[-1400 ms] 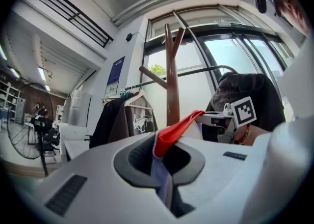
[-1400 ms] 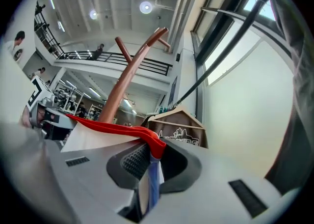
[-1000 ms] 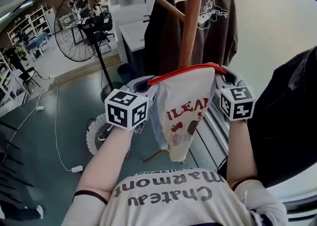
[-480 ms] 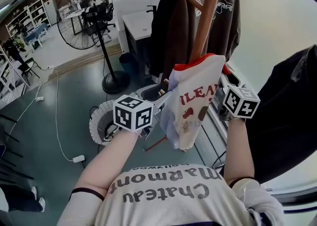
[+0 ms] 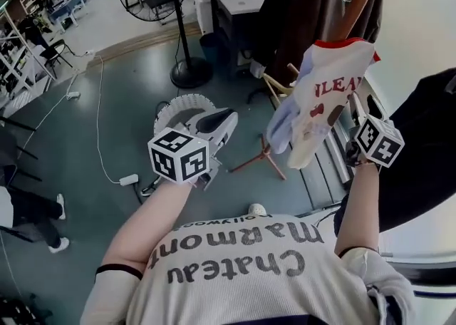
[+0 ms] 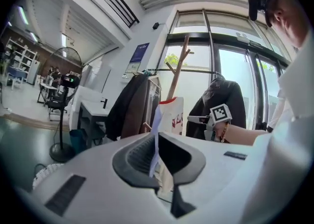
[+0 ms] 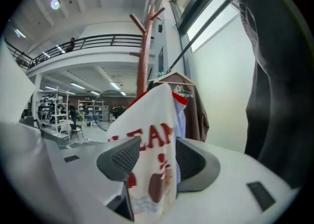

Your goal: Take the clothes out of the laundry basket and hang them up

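At rack (image 7: 143, 61), shirt (image 5: 328, 95) seemingly hung, release under way: right gripper (image 7: 157, 156) just opening, shirt slack between jaws; left gripper (image 6: 157, 154) just closing, empty. Next, likely: reach down to basket (image 5: 168, 107).

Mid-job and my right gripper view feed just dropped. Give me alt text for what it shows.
A white T-shirt with red lettering hangs between the tongs of the right gripper, which have just opened and stand apart. Behind it rise a wooden coat rack and a brown jacket on a hanger, beside a pale wall.
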`<state>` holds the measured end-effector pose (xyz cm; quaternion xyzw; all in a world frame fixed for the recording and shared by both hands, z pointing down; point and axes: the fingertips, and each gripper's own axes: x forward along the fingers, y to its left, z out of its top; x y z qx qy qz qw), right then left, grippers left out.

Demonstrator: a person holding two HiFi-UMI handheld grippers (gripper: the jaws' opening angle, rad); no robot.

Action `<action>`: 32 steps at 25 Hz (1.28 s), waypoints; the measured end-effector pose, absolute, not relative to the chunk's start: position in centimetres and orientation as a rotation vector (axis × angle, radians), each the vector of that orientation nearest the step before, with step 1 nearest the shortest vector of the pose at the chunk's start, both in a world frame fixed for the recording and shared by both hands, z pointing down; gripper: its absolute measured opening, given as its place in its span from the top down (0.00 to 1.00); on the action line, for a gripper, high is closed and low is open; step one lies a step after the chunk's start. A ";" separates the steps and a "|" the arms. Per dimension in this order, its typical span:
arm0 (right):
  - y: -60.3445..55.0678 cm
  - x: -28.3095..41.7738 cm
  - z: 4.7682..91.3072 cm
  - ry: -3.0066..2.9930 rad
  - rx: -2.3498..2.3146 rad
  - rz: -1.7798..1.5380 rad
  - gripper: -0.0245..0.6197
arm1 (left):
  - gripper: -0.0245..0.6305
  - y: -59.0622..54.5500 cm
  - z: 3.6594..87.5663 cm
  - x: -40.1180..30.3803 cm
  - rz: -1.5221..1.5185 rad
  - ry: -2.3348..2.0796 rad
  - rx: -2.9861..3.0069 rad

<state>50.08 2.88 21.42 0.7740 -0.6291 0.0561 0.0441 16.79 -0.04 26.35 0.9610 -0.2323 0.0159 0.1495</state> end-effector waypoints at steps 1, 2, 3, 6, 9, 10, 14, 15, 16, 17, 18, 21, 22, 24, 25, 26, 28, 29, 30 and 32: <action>3.2 48.0 22.0 -1.944 2.338 0.163 0.60 | 0.93 0.3 27.0 15.1 0.058 -0.688 2.748; 3.3 45.9 22.6 -1.974 2.311 0.157 0.60 | 0.93 0.5 27.7 13.5 0.069 -0.710 2.730; 3.2 43.6 23.2 -2.020 2.278 0.159 0.61 | 0.93 0.6 28.5 11.8 0.074 -0.737 2.709; 1.8 36.1 26.2 -2.207 2.125 0.230 0.61 | 0.95 0.6 30.5 7.1 0.065 -0.859 2.644; -0.2 28.6 30.2 -2.310 1.948 0.344 0.75 | 0.95 0.4 32.4 2.2 0.037 -1.000 2.557; -0.7 26.3 31.5 -2.332 1.893 0.390 0.78 | 0.95 0.3 33.0 0.7 0.025 -1.035 2.523; -2.8 17.5 34.9 -2.432 1.648 0.529 0.87 | 0.95 -0.4 35.1 -3.9 0.006 -1.169 2.424; -3.4 15.6 35.6 -2.449 1.588 0.528 0.88 | 0.95 -0.8 35.7 -4.9 0.012 -1.204 2.408; -4.1 13.8 36.2 -2.463 1.532 0.516 0.88 | 0.95 -1.2 36.3 -5.8 0.020 -1.236 2.394; -4.8 12.2 36.7 -2.474 1.481 0.498 0.89 | 0.95 -1.6 36.7 -6.7 0.029 -1.263 2.382; -5.6 10.7 37.2 -2.484 1.437 0.480 0.89 | 0.95 -2.0 37.0 -7.6 0.036 -1.287 2.371; -8.6 7.5 38.0 -2.514 1.335 0.443 0.89 | 0.95 -4.3 37.3 -9.7 0.040 -1.355 2.345; -9.9 6.8 38.2 -2.523 1.309 0.441 0.89 | 0.95 -5.3 37.3 -10.1 0.042 -1.372 2.339; -12.7 5.7 38.8 -2.534 1.263 0.455 0.89 | 0.95 -7.8 37.5 -10.8 0.049 -1.400 2.328; -14.2 5.3 39.2 -2.534 1.242 0.468 0.89 | 0.95 -9.2 37.7 -11.0 0.049 -1.411 2.320; -15.7 5.0 39.6 -2.531 1.221 0.479 0.89 | 0.95 -10.7 38.0 -11.2 0.044 -1.420 2.308; -18.8 4.6 40.2 -2.525 1.186 0.488 0.89 | 0.95 -13.7 38.6 -11.3 0.032 -1.435 2.279; -20.3 4.5 40.4 -2.525 1.171 0.490 0.89 | 0.95 -15.2 39.1 -11.3 0.032 -1.443 2.264; -21.8 4.4 40.7 -2.524 1.158 0.494 0.89 | 0.95 -16.7 39.7 -11.3 0.037 -1.453 2.250; -24.7 4.5 41.5 -2.518 1.138 0.512 0.89 | 0.95 -19.4 40.8 -11.2 0.044 -1.468 2.226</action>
